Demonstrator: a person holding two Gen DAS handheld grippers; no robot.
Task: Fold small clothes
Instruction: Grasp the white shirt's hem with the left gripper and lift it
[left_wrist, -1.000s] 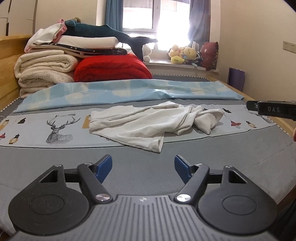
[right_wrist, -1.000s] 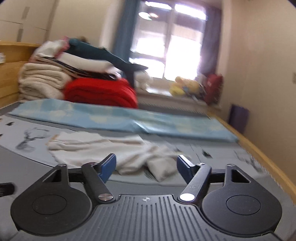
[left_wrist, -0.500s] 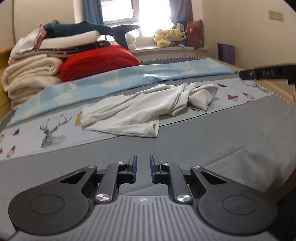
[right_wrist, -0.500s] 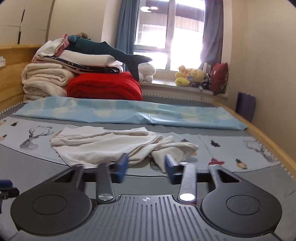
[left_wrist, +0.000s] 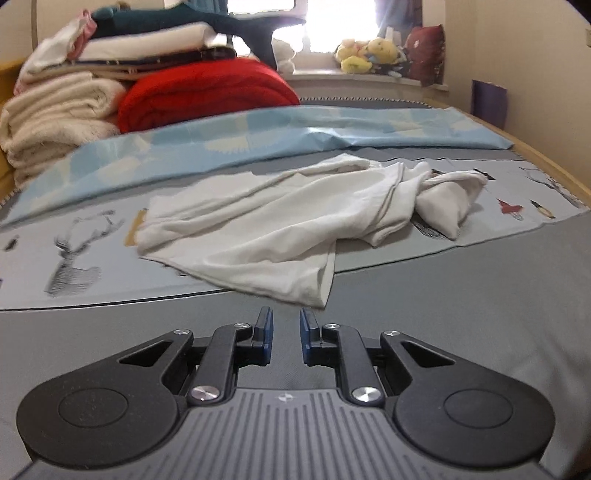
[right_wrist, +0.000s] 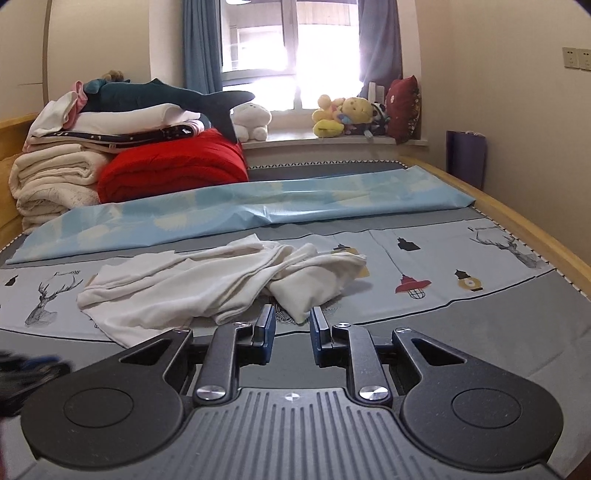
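A crumpled white garment (left_wrist: 288, 218) lies on the printed sheet in the middle of the bed; it also shows in the right wrist view (right_wrist: 221, 284). My left gripper (left_wrist: 286, 334) hovers over the grey blanket just short of the garment's near hem, its jaws narrowed to a small gap and empty. My right gripper (right_wrist: 291, 332) sits just short of the garment's bunched right end, its jaws also narrowed to a small gap and empty. The left gripper shows as a dark blur at the left edge of the right wrist view (right_wrist: 26, 373).
A folded light-blue sheet (right_wrist: 258, 210) lies across the bed behind the garment. Stacked blankets, a red quilt (right_wrist: 173, 166) and a plush shark (right_wrist: 166, 99) stand at the back left. Soft toys (right_wrist: 343, 114) sit on the windowsill. The wooden bed rail (right_wrist: 535, 229) runs along the right.
Both grippers' jaws have narrowed from wide open to a small gap. Both have moved in closer to the garment. The right gripper has left the left wrist view.
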